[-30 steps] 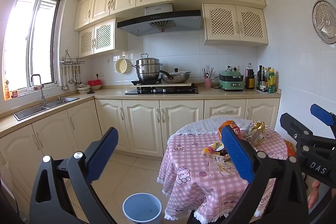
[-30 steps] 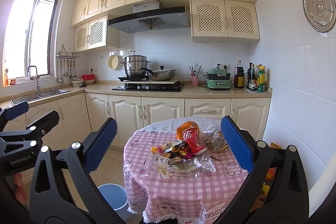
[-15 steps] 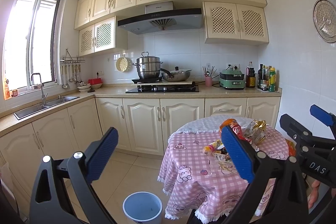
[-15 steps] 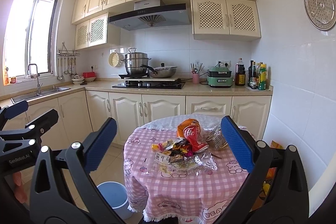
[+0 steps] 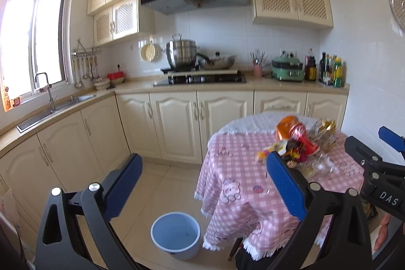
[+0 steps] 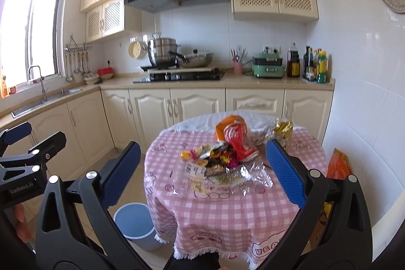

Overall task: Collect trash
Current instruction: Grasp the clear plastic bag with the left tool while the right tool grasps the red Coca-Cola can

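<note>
Cream kitchen cabinets have slid slightly as both views drift toward the round pink-checked table. Crumpled snack wrappers lie mid-frame, the pale blue plastic bin lower left; the left gripper and right gripper gape empty, so nothing is collected yet.

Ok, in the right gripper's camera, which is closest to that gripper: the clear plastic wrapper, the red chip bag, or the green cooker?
1. Clear plastic wrapper: table's near side, just ahead of the right gripper.
2. Red chip bag: behind it, mid-table.
3. Green cooker: far back on the counter.
</note>
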Motion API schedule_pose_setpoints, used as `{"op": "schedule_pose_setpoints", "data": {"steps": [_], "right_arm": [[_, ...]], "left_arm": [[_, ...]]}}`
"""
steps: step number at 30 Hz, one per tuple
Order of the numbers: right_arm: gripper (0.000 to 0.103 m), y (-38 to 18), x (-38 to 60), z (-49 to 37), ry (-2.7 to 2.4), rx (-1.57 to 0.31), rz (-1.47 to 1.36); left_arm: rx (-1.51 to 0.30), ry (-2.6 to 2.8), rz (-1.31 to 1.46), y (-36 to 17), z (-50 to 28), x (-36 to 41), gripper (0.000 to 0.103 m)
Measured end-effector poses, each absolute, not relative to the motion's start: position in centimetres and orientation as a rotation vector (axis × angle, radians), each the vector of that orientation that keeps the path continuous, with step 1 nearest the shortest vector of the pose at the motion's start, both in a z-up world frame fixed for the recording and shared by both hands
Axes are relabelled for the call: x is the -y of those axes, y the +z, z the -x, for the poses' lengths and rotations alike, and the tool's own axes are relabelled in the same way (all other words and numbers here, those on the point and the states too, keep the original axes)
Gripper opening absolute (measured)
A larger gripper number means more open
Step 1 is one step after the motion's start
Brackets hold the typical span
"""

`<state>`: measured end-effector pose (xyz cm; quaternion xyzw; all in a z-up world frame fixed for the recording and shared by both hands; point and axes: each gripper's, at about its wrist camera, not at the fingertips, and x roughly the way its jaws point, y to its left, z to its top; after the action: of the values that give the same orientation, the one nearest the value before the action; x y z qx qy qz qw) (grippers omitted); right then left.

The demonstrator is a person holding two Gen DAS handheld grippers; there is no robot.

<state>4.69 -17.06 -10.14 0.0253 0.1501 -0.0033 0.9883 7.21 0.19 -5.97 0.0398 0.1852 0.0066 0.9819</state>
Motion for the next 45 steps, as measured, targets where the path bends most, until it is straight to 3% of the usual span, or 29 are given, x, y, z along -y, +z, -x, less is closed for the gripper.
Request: {"op": "schedule_pose_setpoints", "data": {"steps": [16,23,33,35,36,37,38,40,45], "right_arm": [[0.097,-18.0,25.6,-12.0,-0.154,-0.53,-0.201],[0.097,-20.0,30.6,-13.0,-0.255,-0.56,-0.283],[0.097,-22.3,32.7,-15.2,-0.225,-0.616,-0.316],[0.097,-22.4,32.5,-15.6,-0.213,-0.62,-0.313],[0.097,-22.3,32.3,-15.8,-0.212,-0.623,-0.311],[0.097,-22.4,32.2,-15.9,-0.21,-0.624,-0.311],[0.097,-22.4,32.1,-16.1,-0.205,-0.625,-0.313],[0.097,-22.4,31.9,-16.3,-0.2,-0.628,-0.312],[0.097,-22.1,31.4,-16.2,-0.197,-0.613,-0.311]], "left_arm": [[-0.764,-0.241,-0.149,-15.0,-19.1,6.2,0.096],[-0.793,-0.347,-0.301,-17.9,-21.8,12.9,0.096],[-0.953,-0.403,0.004,-20.6,-27.6,11.6,0.096],[-0.976,-0.423,0.024,-21.2,-28.2,12.1,0.086],[-0.987,-0.424,0.022,-21.5,-28.5,12.4,0.061],[-1.002,-0.424,0.017,-21.8,-28.8,12.6,0.044],[-1.002,-0.424,0.017,-21.9,-28.8,12.7,0.039],[-0.989,-0.466,0.04,-21.6,-28.5,12.5,0.011],[-0.922,-0.527,0.058,-20.2,-26.8,11.5,0.001]]}}
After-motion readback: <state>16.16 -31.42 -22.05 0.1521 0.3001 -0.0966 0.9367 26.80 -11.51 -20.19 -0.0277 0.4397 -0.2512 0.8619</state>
